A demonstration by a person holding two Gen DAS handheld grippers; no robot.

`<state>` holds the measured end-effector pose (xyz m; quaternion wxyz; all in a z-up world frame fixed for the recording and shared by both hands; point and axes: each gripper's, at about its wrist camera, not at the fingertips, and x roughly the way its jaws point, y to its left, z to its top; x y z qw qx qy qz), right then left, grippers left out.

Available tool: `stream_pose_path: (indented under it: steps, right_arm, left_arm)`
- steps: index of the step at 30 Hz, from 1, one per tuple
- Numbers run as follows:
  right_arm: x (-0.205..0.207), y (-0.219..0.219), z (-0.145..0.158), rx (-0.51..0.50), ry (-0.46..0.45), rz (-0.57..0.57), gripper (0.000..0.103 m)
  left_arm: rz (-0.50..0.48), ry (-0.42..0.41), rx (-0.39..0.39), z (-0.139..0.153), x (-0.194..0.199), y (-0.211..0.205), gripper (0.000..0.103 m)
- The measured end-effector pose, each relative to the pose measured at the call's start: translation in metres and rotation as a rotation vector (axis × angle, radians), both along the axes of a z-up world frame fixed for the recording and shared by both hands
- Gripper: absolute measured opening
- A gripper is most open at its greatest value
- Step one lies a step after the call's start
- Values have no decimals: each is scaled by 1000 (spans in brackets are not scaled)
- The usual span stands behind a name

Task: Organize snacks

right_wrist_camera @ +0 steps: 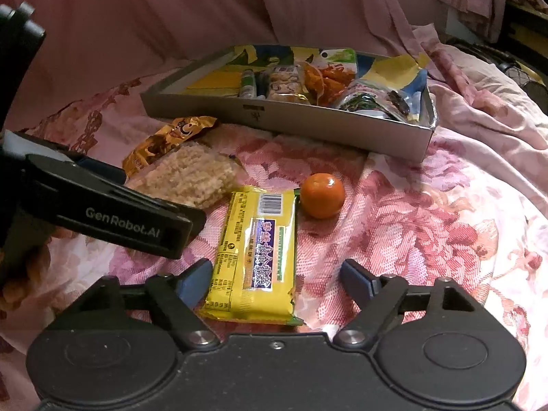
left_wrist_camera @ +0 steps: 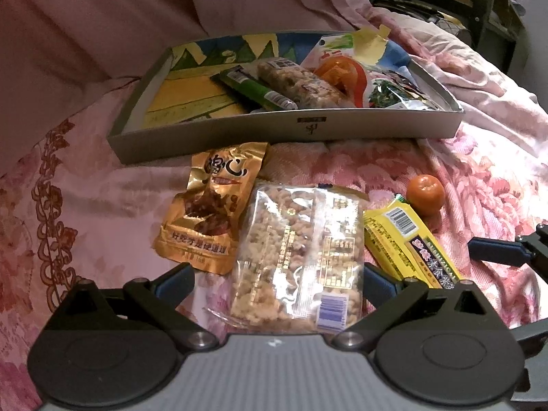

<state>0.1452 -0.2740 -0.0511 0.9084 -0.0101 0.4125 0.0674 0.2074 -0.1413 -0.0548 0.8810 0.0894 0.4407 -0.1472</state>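
Note:
My left gripper (left_wrist_camera: 277, 279) stands open around the near end of a clear packet of puffed-rice crisps (left_wrist_camera: 298, 239), which lies on the bedspread; a gap shows at the left pad. A gold foil packet (left_wrist_camera: 212, 205) lies to its left. My right gripper (right_wrist_camera: 275, 279) is open over a yellow biscuit packet (right_wrist_camera: 257, 250). Its left pad is close to the packet's edge and its right pad stands well clear. A mandarin (right_wrist_camera: 322, 195) sits just beyond the yellow packet. Behind them lies a shallow grey box (right_wrist_camera: 308, 120) holding several snacks.
Everything rests on a pink floral bedspread (right_wrist_camera: 428, 222), with pink fabric (left_wrist_camera: 102, 34) rising behind the box. The left gripper's body (right_wrist_camera: 102, 212) and a hand (right_wrist_camera: 20, 274) fill the left of the right wrist view. Dark furniture (left_wrist_camera: 479, 0) stands at the far right.

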Motion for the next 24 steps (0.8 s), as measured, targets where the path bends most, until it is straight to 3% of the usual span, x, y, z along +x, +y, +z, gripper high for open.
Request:
stream_pose_path:
  steps: [5, 12, 17, 20, 24]
  right_arm:
    - [1, 0, 0, -12, 10, -9, 76]
    - [0, -1, 2, -24, 1, -11, 62]
    - [0, -1, 2, -29, 0, -11, 56]
    - [0, 0, 3, -47, 0, 0, 54]
    - [-2, 3, 5, -64, 12, 15, 53]
  left_arm:
    - [-5, 2, -21, 0, -2, 4, 102]
    - [-42, -11, -58, 1, -7, 8, 91]
    - [-55, -24, -58, 1, -11, 8, 86]
    - [-70, -25, -49, 2, -16, 9, 78]
    - [-73, -9, -38, 4, -23, 11, 77]
